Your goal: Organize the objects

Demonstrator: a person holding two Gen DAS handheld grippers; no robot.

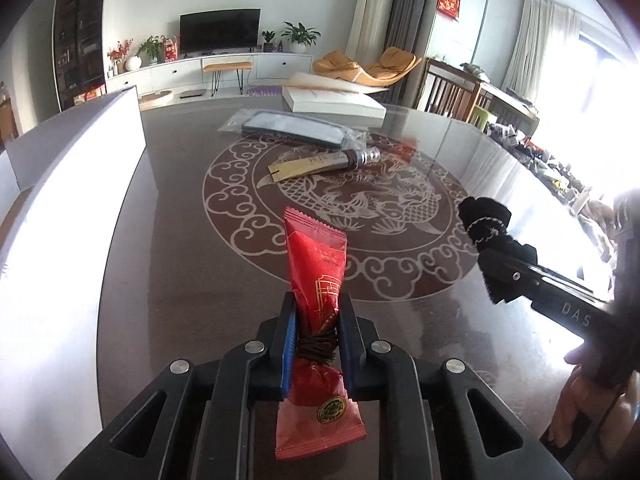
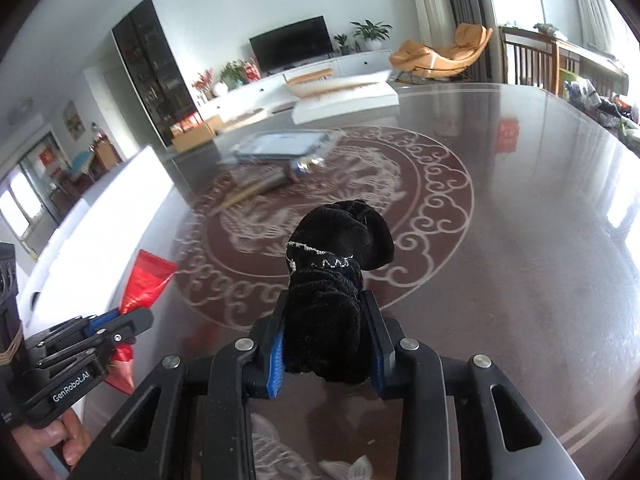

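The left gripper (image 1: 317, 332) is clamped on a red snack packet (image 1: 316, 276), whose lower end is cut from sight behind the blue pads (image 1: 289, 344); a coil of brown cord is pinched against the packet at the grip. The right gripper (image 2: 325, 340) is clenched on a black velvet scrunchie (image 2: 336, 280), by which the inner faces of its pads are hidden. Both are held above the dark patterned table (image 1: 460, 360) and pointed downward at a slant. In the right wrist view the items at the table's centre are smeared by blur; in the left wrist view they are seen sharply as a bagged phone case (image 1: 296, 130) and a sheathed knife (image 1: 320, 164) just beside it. A white box (image 1: 60, 216) is cut off at the left edge. Only fingertips (image 2: 74, 444) of the person are seen.
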